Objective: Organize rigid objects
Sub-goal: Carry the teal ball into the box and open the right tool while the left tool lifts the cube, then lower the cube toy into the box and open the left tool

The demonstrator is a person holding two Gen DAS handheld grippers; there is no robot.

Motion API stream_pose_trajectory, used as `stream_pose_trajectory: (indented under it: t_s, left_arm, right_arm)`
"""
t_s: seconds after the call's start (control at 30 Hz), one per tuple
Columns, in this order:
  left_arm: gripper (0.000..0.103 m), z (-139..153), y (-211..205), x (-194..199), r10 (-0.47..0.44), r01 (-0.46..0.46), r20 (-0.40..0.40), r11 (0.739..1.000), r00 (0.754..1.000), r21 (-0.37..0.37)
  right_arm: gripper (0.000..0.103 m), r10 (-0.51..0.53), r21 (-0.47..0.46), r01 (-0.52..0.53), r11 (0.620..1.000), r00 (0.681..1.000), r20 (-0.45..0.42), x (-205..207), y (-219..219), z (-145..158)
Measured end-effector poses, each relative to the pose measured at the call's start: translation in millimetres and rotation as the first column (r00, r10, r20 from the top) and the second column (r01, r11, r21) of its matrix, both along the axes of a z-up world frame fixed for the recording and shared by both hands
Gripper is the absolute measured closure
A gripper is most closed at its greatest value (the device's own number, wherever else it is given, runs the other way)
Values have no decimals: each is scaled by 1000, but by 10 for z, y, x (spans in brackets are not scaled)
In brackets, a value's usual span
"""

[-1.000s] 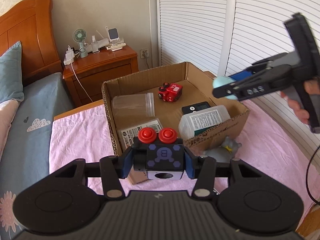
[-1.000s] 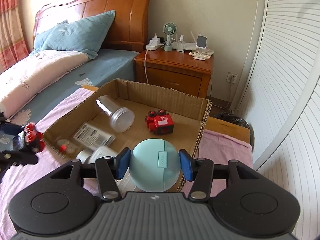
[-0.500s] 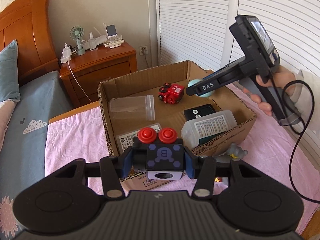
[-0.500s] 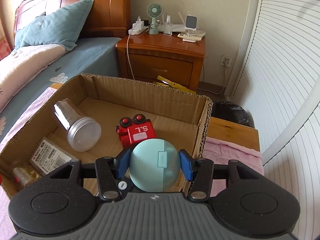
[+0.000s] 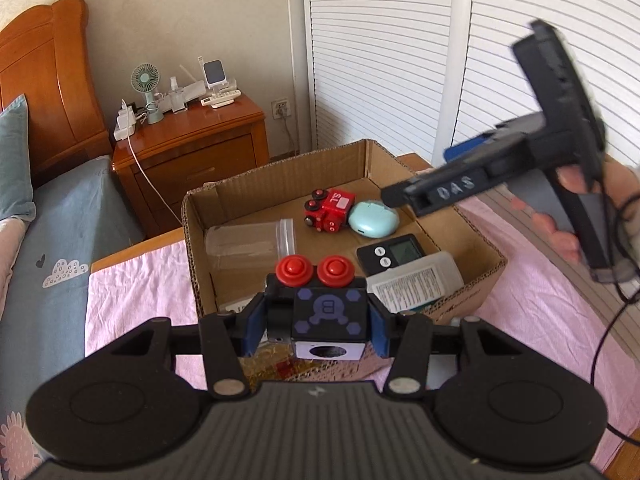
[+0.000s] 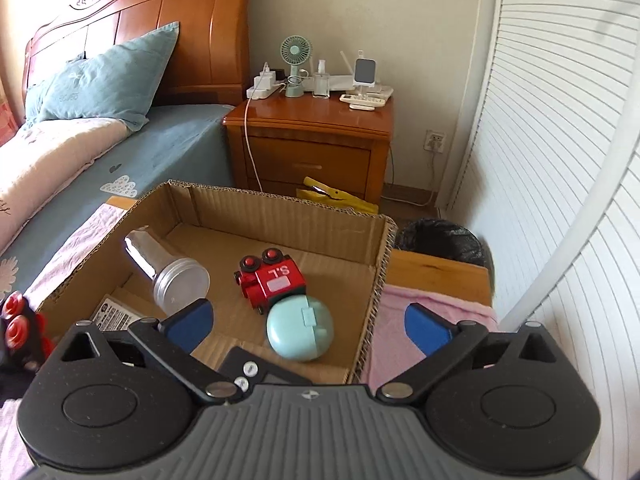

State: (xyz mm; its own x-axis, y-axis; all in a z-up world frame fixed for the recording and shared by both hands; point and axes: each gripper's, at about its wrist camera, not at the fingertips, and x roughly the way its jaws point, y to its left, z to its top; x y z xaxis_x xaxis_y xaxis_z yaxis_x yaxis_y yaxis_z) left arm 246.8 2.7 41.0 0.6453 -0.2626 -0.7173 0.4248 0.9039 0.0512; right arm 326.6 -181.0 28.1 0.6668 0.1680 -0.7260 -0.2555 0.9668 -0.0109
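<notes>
My left gripper (image 5: 316,322) is shut on a black toy block with two red knobs (image 5: 329,312), held over the near edge of the cardboard box (image 5: 480,248). My right gripper (image 6: 308,320) hangs above the box with its jaws opening wide and nothing between them. The mint round case (image 6: 300,328) lies on the box floor against the red toy train (image 6: 272,280). In the left wrist view the right gripper (image 5: 394,196) hovers beside the mint round case (image 5: 374,218), held by a hand (image 5: 568,216).
The box also holds a clear jar (image 6: 168,276), a black timer (image 5: 390,254), a white labelled bottle (image 5: 416,284) and a flat packet (image 6: 116,314). A pink cloth (image 5: 136,280) covers the table. A wooden nightstand (image 6: 316,148), a bed (image 6: 92,152) and louvred doors (image 6: 560,160) surround it.
The right gripper's jaws have spread and the mint case has dropped from them into the box beside the red train. The left gripper with its toy block drew a little closer to the box.
</notes>
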Motion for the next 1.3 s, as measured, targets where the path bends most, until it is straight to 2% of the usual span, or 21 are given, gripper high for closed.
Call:
stream_pose_trajectory:
  t_s: [0.13, 0.5, 0.57, 0.6, 0.63, 0.7, 1.07, 1.3]
  left_arm:
    - [53, 18, -119, 186, -8, 8, -11, 1000, 1000, 0]
    - [52, -235, -481, 817, 35, -35, -87, 999, 996, 5]
    - [31, -240, -488, 877, 64, -66, -99, 998, 993, -13]
    - [10, -227, -477, 883, 70, -73, -99, 997, 993, -25]
    - [6, -197, -457, 865, 76, -80, -81, 996, 994, -40]
    - [6, -115, -424, 797, 87, -89, -38, 995, 995, -43]
    - [6, 116, -193, 252, 96, -96, -26, 995, 995, 14]
    - [2, 52, -54, -207, 106, -106, -12, 994, 994, 25]
  right_arm:
    - [0, -12, -11, 11, 1000, 999, -44, -207, -82, 77]
    - [0, -26, -60, 23, 998, 998, -49, -773, -232, 119]
    - [0, -30, -67, 27, 997, 999, -44, -828, -241, 120]
    - [0, -31, -70, 28, 997, 999, -41, -860, -246, 123]
    - [0, -29, -72, 26, 997, 999, -39, -880, -243, 124]
    - [0, -25, -70, 23, 997, 999, -34, -919, -238, 138]
    - [0, -13, -31, 12, 999, 1000, -24, -1192, -128, 208]
    - [0, -38, -21, 37, 999, 999, -39, -1524, -64, 78]
